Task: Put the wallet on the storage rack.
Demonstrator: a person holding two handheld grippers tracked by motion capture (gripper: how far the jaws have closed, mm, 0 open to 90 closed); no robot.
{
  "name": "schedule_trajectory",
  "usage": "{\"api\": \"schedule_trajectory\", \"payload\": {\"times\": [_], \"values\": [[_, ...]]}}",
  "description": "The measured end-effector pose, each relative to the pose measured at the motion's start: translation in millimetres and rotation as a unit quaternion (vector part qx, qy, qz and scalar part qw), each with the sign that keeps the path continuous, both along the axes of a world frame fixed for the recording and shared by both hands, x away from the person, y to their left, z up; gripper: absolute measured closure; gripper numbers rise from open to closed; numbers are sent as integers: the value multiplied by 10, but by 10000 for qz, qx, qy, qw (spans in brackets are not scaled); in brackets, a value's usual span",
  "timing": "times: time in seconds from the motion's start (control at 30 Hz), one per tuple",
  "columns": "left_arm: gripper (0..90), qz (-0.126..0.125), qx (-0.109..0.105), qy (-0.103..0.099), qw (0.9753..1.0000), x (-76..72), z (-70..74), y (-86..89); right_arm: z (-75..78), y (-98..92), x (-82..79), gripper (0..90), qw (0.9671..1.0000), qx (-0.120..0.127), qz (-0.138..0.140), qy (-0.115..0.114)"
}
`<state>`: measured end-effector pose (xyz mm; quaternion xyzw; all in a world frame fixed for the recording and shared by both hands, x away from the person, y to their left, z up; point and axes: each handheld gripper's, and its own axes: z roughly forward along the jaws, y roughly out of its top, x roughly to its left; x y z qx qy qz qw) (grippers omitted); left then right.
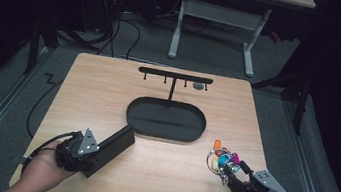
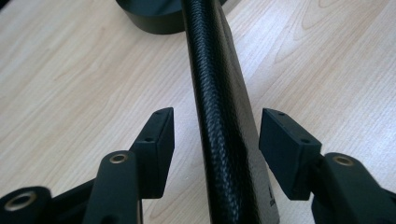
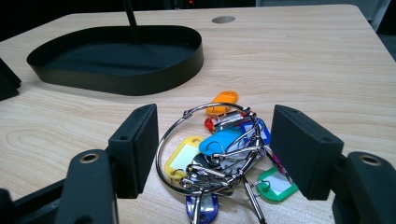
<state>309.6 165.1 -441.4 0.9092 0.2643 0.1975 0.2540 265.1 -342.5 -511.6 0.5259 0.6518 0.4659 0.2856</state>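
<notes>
Dim room, wooden worktop [image 1: 157,175]. The key bunch [image 3: 224,149] lies near the right front corner between the right gripper's [image 3: 217,154] wide jaws, ungripped. The black case [image 2: 224,130] lies toward the left front corner between the left gripper's [image 2: 215,144] open jaws. The tray [image 1: 165,120] and hook stand [image 1: 175,76] hold nothing yet: work barely begun.

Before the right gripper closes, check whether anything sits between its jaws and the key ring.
Nothing visible does. The right gripper has its jaws open on either side of the key ring, which lies on the table with bare wood beside it.
</notes>
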Motion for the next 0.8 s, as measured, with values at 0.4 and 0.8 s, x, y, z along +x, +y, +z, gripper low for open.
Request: {"api": "schedule_trajectory", "payload": {"times": [0.4, 0.8], "values": [[485, -122, 951, 412, 9945, 197, 67, -231, -16, 6, 9, 332, 10000, 16, 20, 57], [585, -93, 1137, 1009, 9883, 381, 107, -329, -19, -9, 13, 332, 10000, 33, 34, 52]]}}
